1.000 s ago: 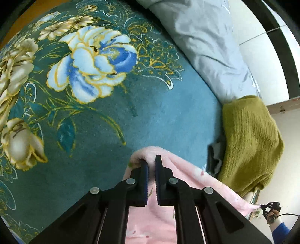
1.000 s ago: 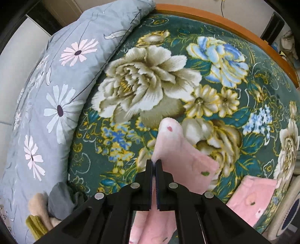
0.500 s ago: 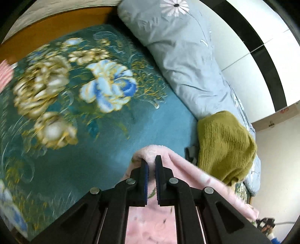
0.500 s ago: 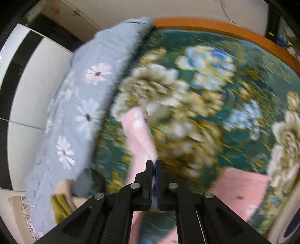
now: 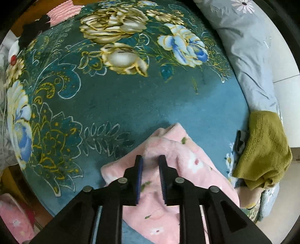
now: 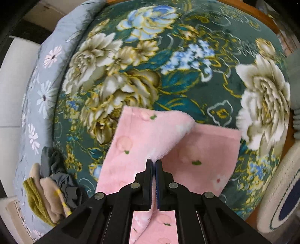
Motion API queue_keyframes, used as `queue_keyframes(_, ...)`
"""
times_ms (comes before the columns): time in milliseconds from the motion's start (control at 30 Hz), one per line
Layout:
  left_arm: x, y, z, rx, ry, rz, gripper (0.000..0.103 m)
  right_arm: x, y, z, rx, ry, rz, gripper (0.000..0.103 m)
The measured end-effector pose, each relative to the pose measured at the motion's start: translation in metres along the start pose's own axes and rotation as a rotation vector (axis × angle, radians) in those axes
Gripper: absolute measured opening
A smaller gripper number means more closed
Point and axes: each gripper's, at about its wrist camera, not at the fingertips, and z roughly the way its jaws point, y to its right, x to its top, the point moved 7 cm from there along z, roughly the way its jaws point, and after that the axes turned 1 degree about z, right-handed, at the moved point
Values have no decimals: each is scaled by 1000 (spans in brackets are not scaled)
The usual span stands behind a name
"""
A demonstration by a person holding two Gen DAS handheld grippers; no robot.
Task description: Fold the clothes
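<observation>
A pink fleece garment (image 5: 180, 169) with small flower prints lies on the teal floral blanket (image 5: 131, 105). In the left wrist view my left gripper (image 5: 151, 159) stands over its near edge with the jaws a little apart and fabric showing between them. In the right wrist view the garment (image 6: 135, 142) spreads flat with one flap curled up. My right gripper (image 6: 154, 161) is shut on that curled pink edge and holds it up.
An olive knit garment (image 5: 262, 148) and grey clothes (image 6: 60, 180) are heaped at the bed edge by the grey daisy-print pillow (image 5: 249, 43). More pink cloth (image 5: 61, 11) lies at the far edge. A round woven mat (image 6: 281, 195) is at the right.
Both grippers came down with the garment, which now lies spread on the blanket. My left gripper's jaws have opened. The right gripper stays shut on the pink edge.
</observation>
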Motion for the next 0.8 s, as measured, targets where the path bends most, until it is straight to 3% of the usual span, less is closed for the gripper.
queue_keyframes(33, -2, -4, 0, 12, -3, -17, 34, 2, -2, -2, 7, 2, -8, 3)
queue_keyframes(100, -5, -11, -1, 33, -8, -60, 38, 1, -7, -2, 15, 2, -17, 3)
queue_keyframes(167, -9, -24, -4, 27, -10, -166, 38, 0, -9, -1, 19, -2, -25, 3)
queue_keyframes(267, -23, -14, -2, -137, -30, -288, 38, -2, -10, 3, 21, -12, -31, 3)
queue_keyframes(367, -36, -5, 0, -290, -53, -400, 47, -5, -8, 8, 21, -23, -26, 3)
queue_keyframes(500, -45, 9, 21, -252, -108, -389, 47, -6, -8, 12, 20, -36, -26, 3)
queue_keyframes(633, -38, 11, 34, -203, -99, -417, 46, -4, -9, 12, 24, -42, -38, 3)
queue_keyframes(667, -34, 13, 35, -186, -93, -423, 43, -3, -9, 13, 26, -44, -36, 3)
queue_keyframes(733, -30, 16, 40, -136, -107, -421, 18, -1, -10, 13, 28, -47, -25, 3)
queue_keyframes(800, -26, 23, 43, -73, -143, -398, 10, 0, -14, 11, 36, -45, -13, 3)
